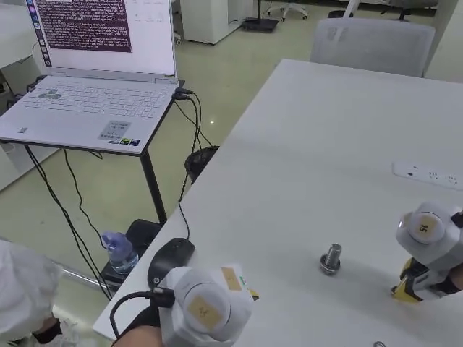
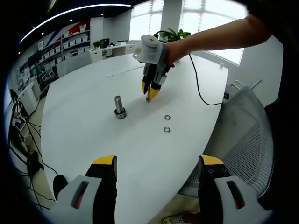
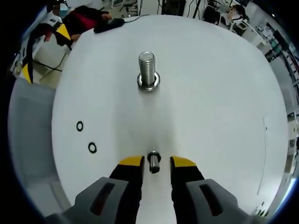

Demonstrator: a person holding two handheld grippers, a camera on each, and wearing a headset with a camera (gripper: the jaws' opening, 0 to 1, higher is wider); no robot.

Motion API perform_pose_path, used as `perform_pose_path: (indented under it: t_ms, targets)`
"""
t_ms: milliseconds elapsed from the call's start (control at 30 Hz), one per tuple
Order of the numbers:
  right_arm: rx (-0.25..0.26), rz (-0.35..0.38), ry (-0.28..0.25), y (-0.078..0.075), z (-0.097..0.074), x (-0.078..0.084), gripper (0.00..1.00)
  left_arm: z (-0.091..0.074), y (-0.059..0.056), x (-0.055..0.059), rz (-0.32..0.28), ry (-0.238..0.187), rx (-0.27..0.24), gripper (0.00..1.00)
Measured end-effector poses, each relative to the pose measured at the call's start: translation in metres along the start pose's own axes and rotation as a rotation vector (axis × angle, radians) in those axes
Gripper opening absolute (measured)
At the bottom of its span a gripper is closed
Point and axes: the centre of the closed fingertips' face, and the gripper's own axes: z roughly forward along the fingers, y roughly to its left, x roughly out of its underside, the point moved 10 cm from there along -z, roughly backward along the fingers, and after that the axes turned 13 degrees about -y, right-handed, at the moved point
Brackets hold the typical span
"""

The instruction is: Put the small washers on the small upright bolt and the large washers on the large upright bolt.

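The large upright bolt (image 1: 330, 258) (image 2: 119, 106) (image 3: 148, 70) stands on the white table with a ring around its base. The small upright bolt (image 3: 153, 160) (image 2: 147, 99) stands between the yellow tips of my right gripper (image 3: 153, 163) (image 2: 150, 93) (image 1: 406, 289). Its jaws are slightly apart, with a narrow gap on each side of the bolt. Two small washers (image 3: 80, 126) (image 3: 92, 148) lie flat on the table, also visible as washers (image 2: 167, 117) (image 2: 166, 129). My left gripper (image 2: 159, 161) (image 1: 206, 311) hangs open and empty near the table's edge, well back from the bolts.
A laptop (image 1: 87, 101) sits on a stand to the left of the table (image 1: 325, 144), with cables and a water bottle (image 1: 119, 251) on the floor below. A mouse (image 1: 170, 260) lies at the table's near corner. A power strip (image 1: 427, 174) lies at the right. A grey chair (image 1: 372, 43) stands beyond.
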Motion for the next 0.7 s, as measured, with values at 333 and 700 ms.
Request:
perform_pose_path:
  t_ms: [333, 700]
  targets:
    - [-0.004, -0.049, -0.024, 0.010, -0.010, -0.015, 0.27, -0.002, 0.000, -0.006, 0.011, -0.019, -0.013, 0.72]
    - [-0.006, -0.089, -0.065, 0.016, -0.022, -0.029, 0.27, -0.003, -0.001, -0.010, 0.026, -0.020, -0.015, 0.74]
